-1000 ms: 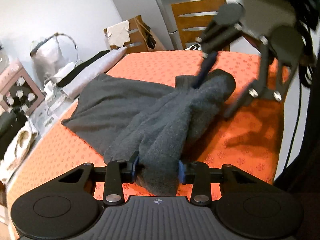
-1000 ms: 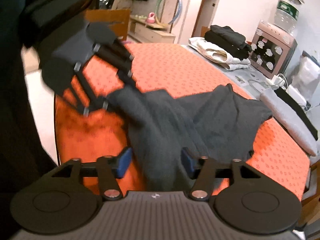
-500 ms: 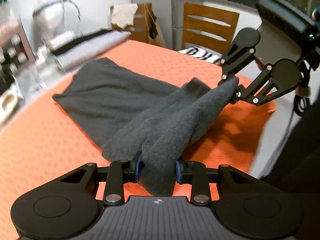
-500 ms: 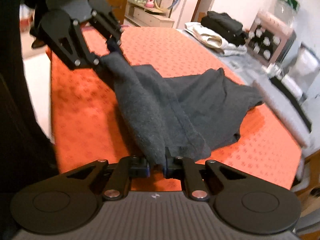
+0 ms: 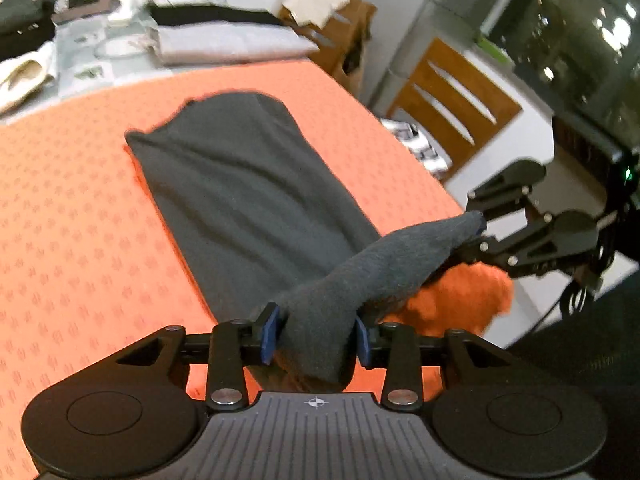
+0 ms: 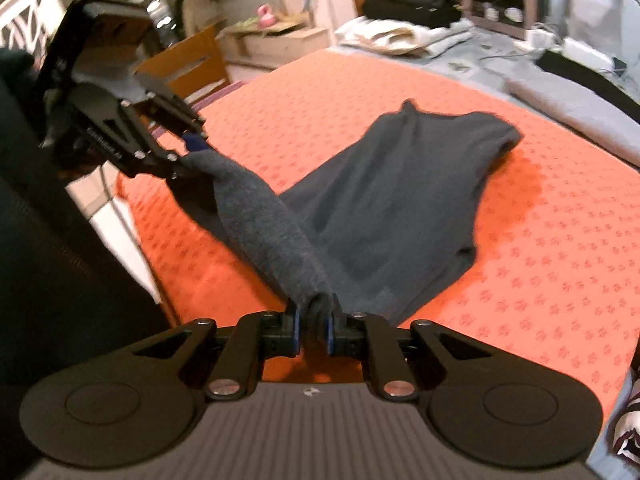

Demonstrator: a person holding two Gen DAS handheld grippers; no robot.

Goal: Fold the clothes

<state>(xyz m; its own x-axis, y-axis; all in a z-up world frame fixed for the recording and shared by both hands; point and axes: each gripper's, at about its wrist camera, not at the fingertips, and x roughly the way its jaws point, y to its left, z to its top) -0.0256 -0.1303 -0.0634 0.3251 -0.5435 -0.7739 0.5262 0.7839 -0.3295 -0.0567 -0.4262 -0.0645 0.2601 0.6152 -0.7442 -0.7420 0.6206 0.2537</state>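
Lengthwise, 1 dark grey garment (image 5: 248,184) lies on the orange surface (image 5: 72,240), its long axis running from the near edge away toward the clutter at the far side. Its near end is lifted into a bunched ridge stretched between 2 grippers. The left gripper (image 5: 316,332) holds 1 end with jaws opening around the cloth, while the right gripper (image 6: 312,326) is clamped tight on the other.

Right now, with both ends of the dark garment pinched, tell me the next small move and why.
Probably carry both grippers forward together over the orange cloth and lay the lifted edge toward the far end. The left gripper and right gripper hold the grey garment by a raised, bunched near edge, while the rest lies flat. The left jaws are opening with fabric between them, so first firm up that grip.
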